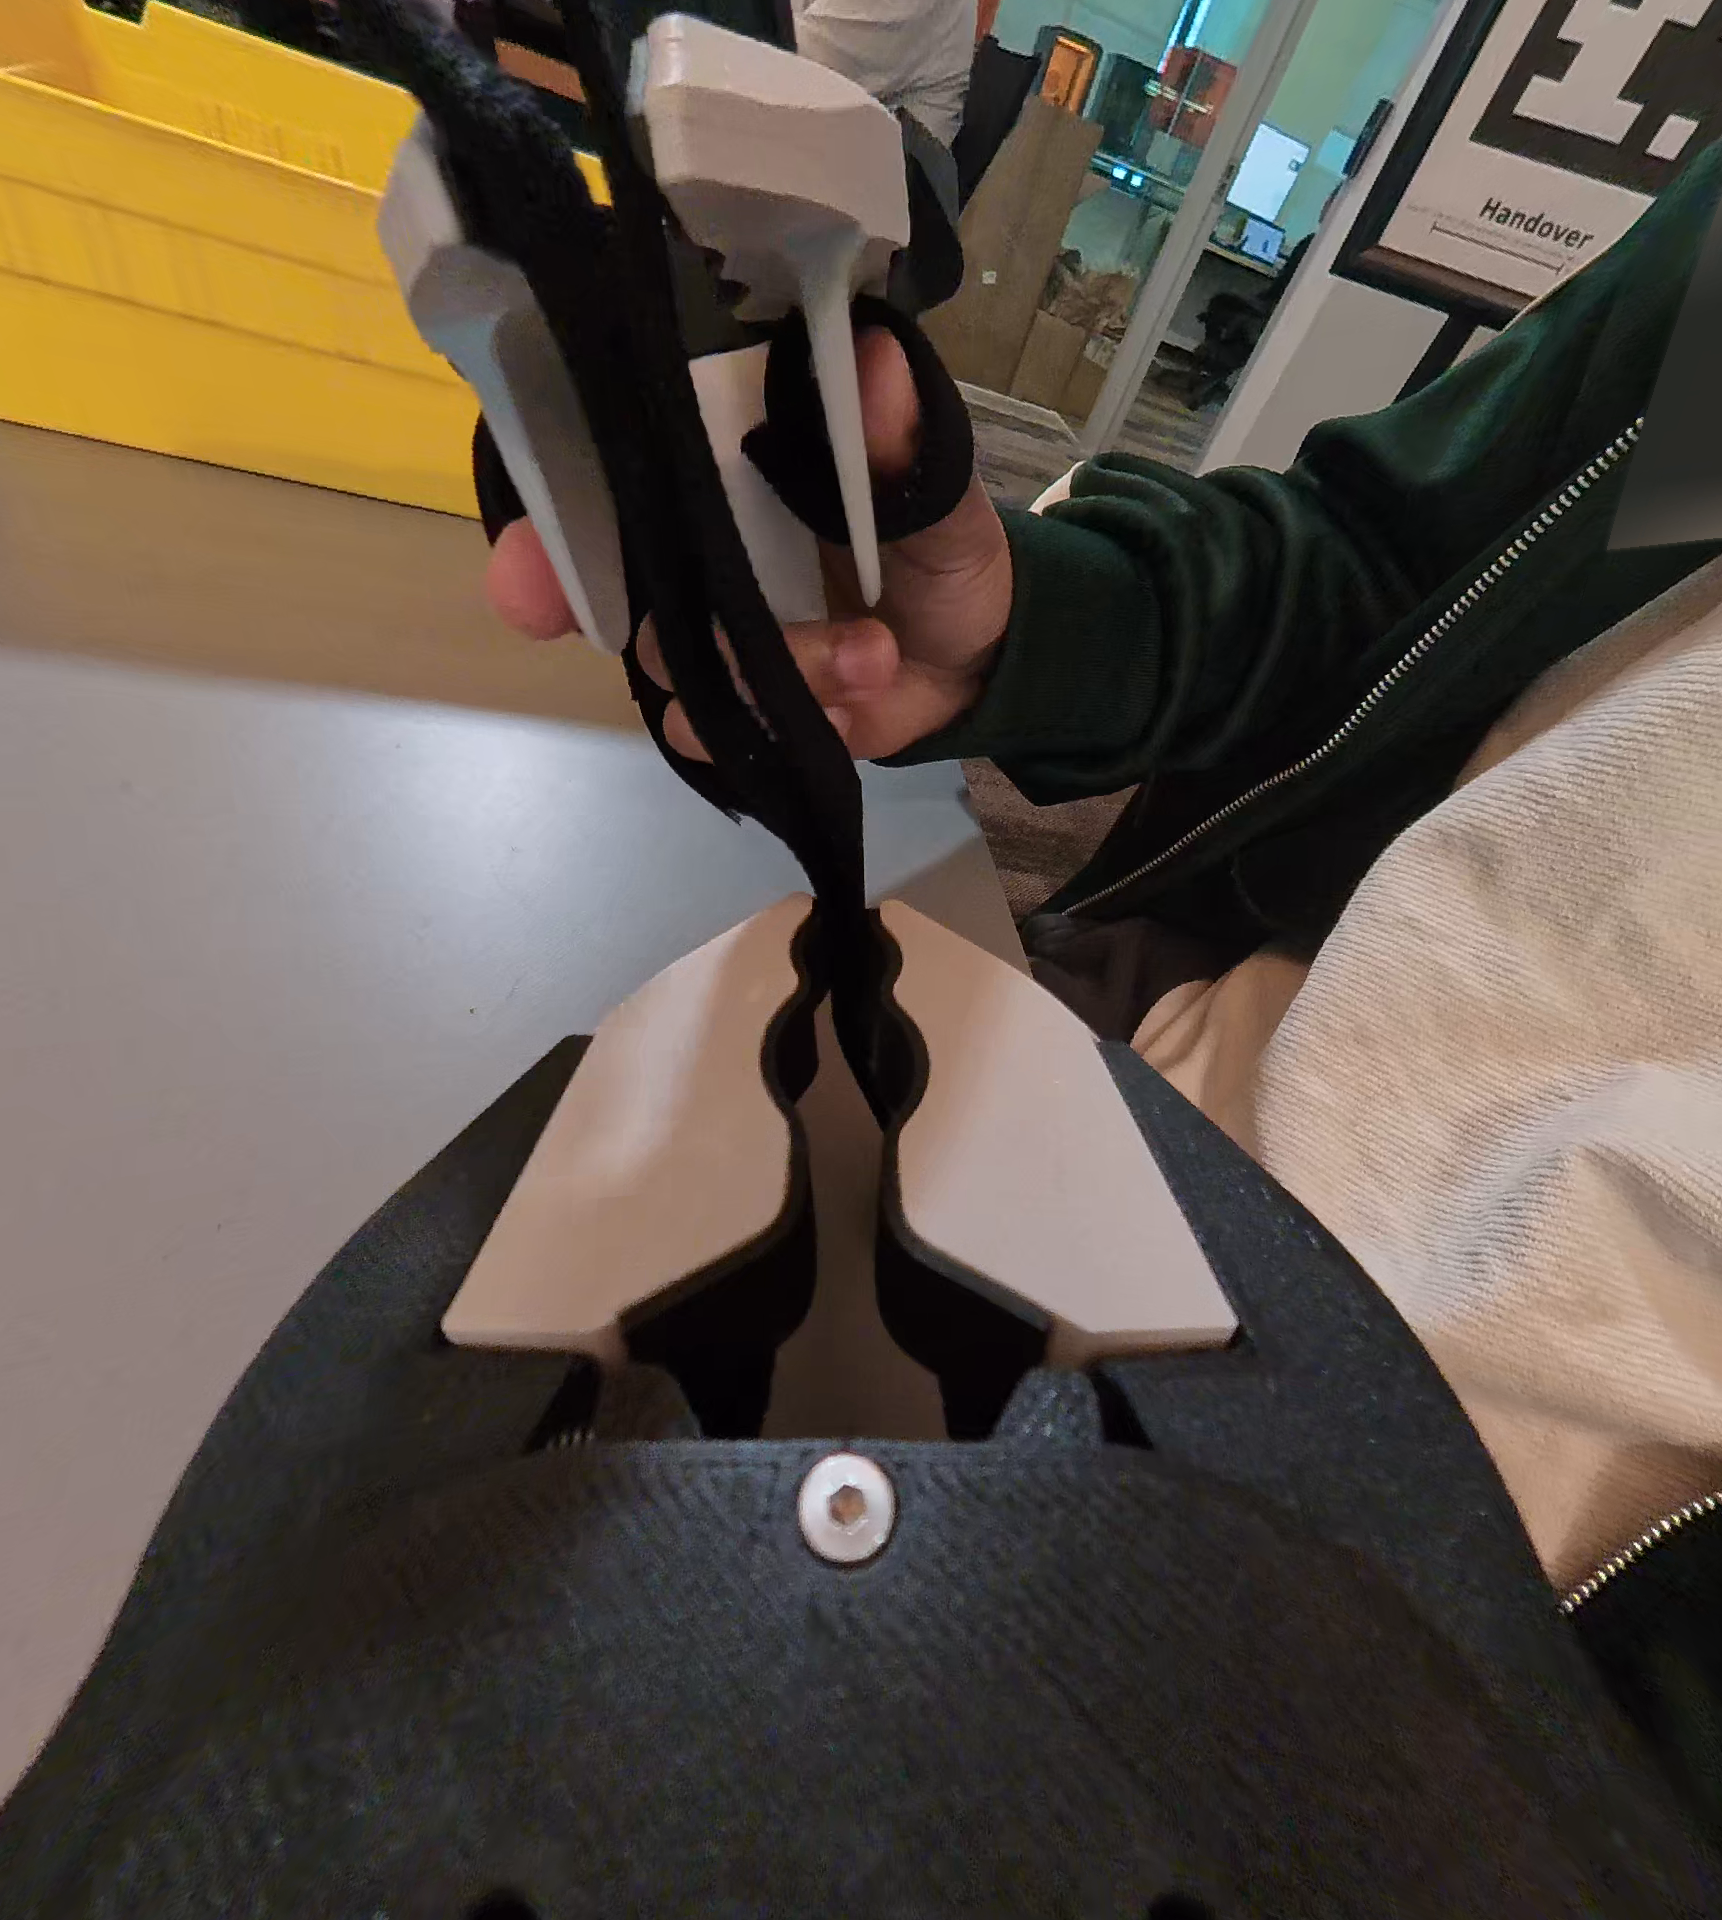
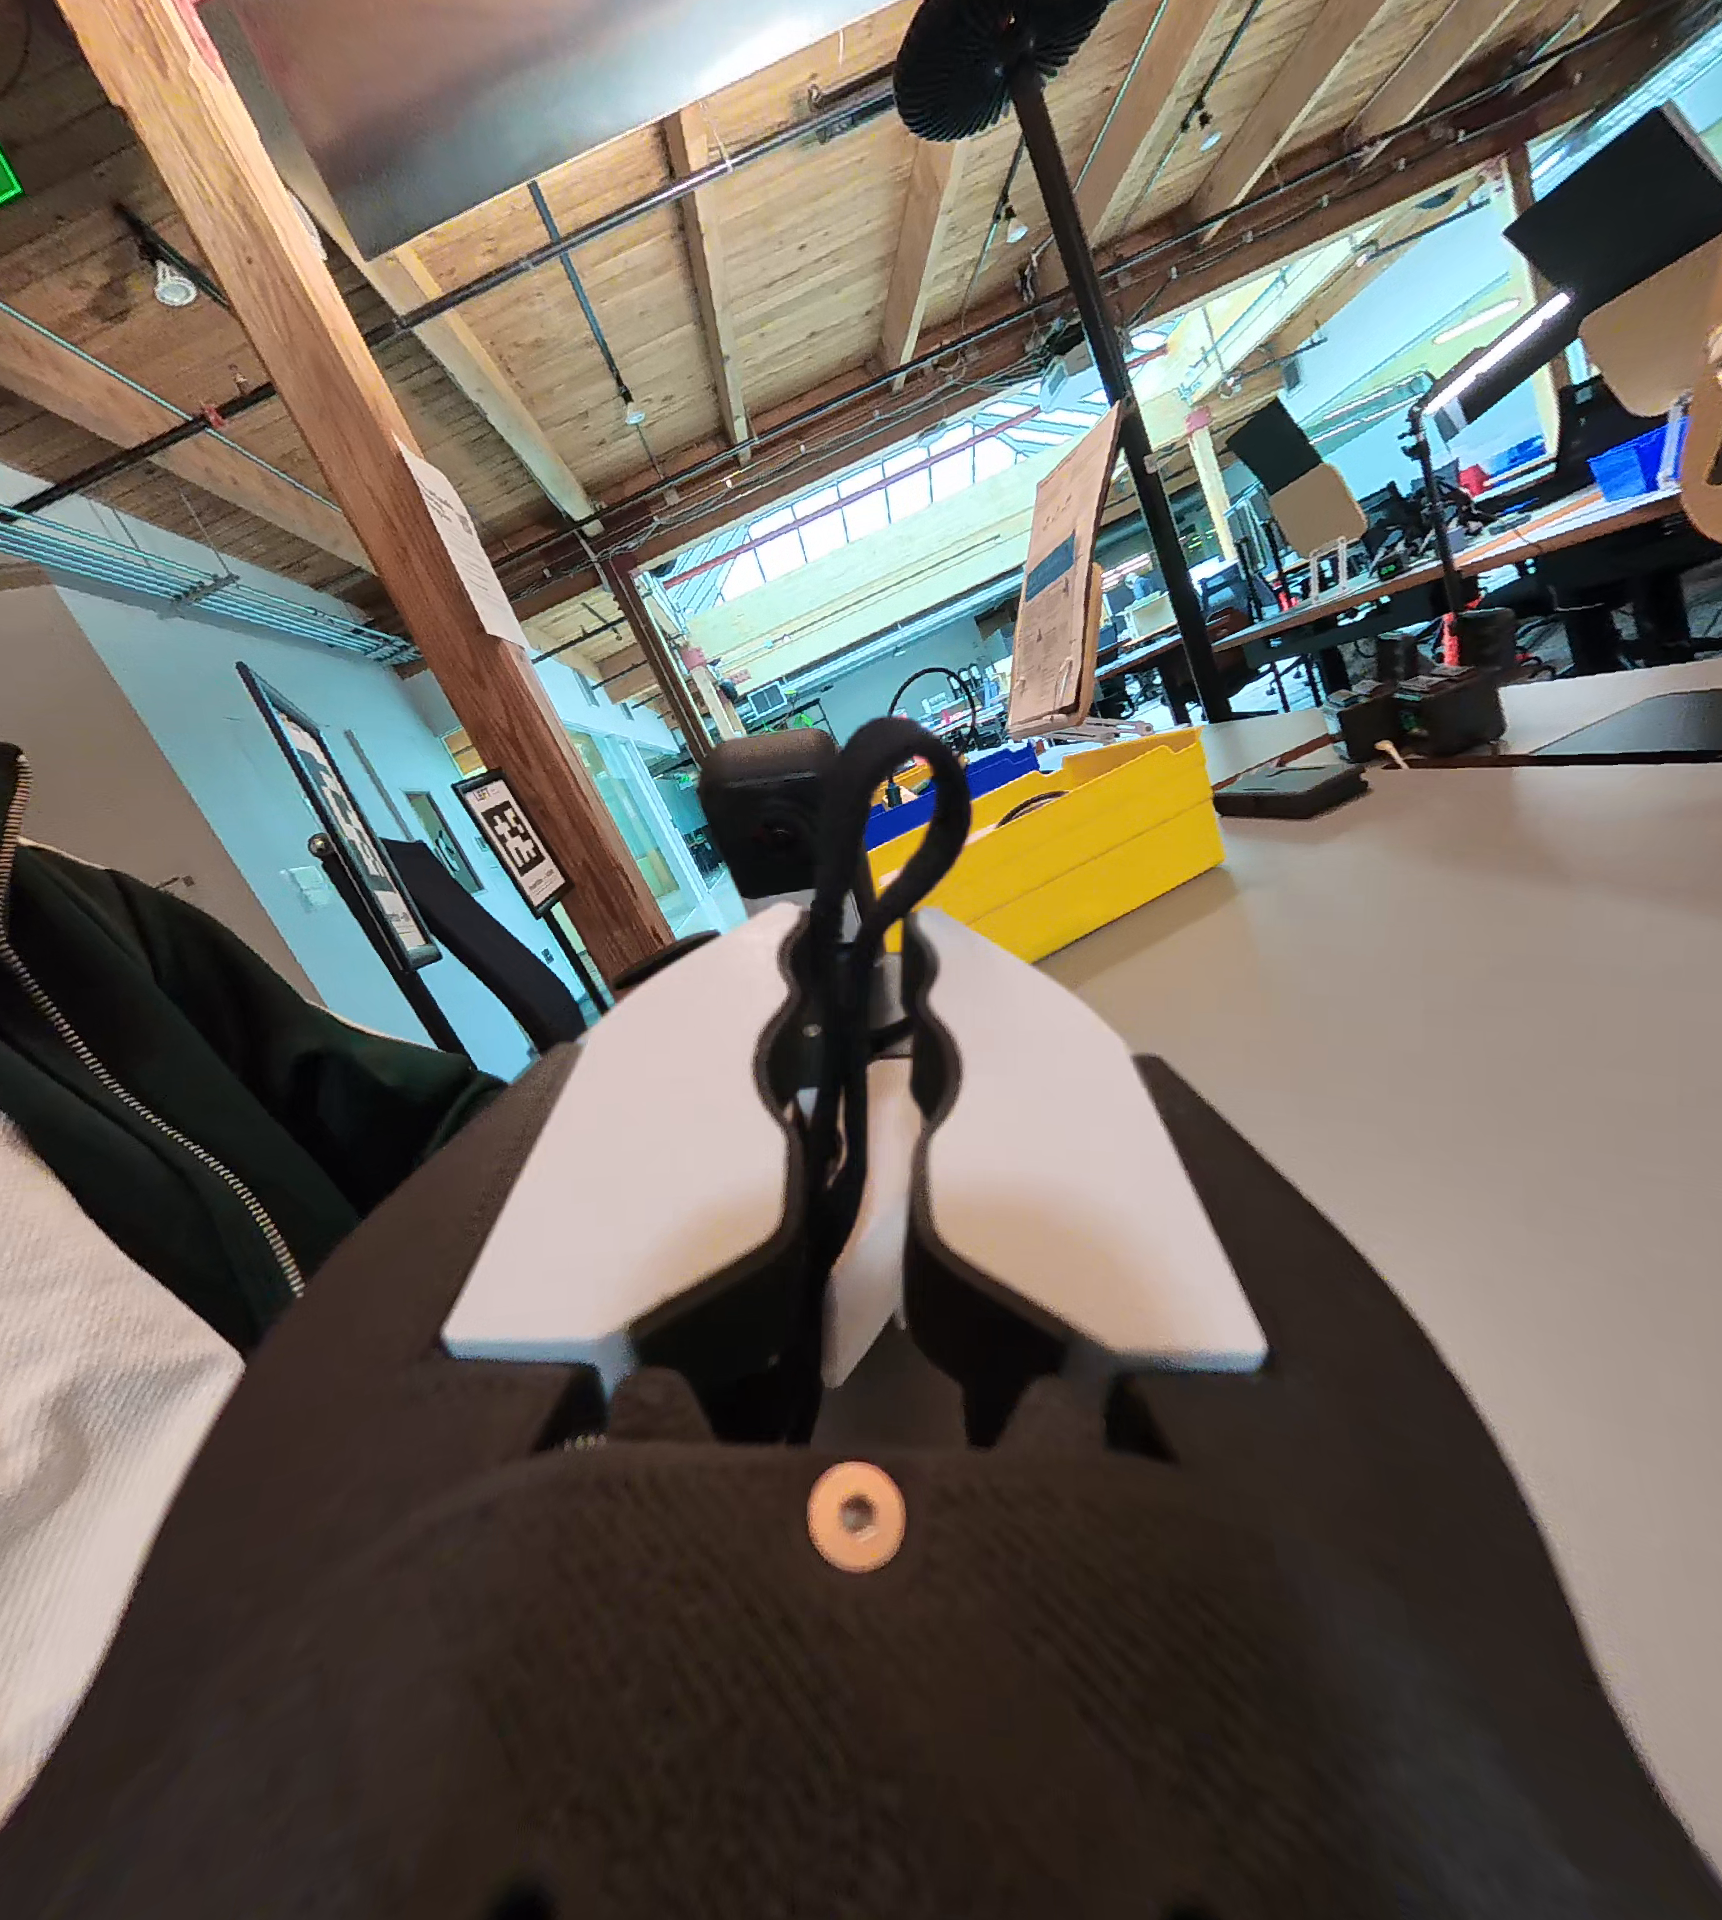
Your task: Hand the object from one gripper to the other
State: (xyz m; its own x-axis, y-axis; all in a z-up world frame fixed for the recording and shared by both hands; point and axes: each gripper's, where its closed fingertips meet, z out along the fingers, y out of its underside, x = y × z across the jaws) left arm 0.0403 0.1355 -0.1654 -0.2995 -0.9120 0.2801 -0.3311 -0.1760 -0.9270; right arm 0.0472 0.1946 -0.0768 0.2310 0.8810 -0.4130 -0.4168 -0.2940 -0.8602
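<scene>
A black fabric strap (image 1: 805, 769) runs between both grippers above the grey table (image 1: 213, 935). My left gripper (image 1: 841, 914) is shut on its lower end. My right gripper (image 1: 732, 613), held in a hand just beyond and above it, is shut on the upper part of the same strap. In the right wrist view, my right gripper (image 2: 857, 920) pinches the strap, and a loop of the strap (image 2: 945, 821) sticks out past the tips. The left gripper's camera (image 2: 769, 821) and one of its white fingers (image 2: 862, 1278) show close behind and between the right fingers.
A yellow bin (image 1: 161, 260) stands on the table at the far left; it also shows in the right wrist view (image 2: 1075, 842), with a blue bin behind it. A person's dark green jacket sleeve (image 1: 1252, 644) and white shirt (image 1: 1563, 1039) fill the right side. A flat black device (image 2: 1293, 795) lies on the table (image 2: 1459, 1039).
</scene>
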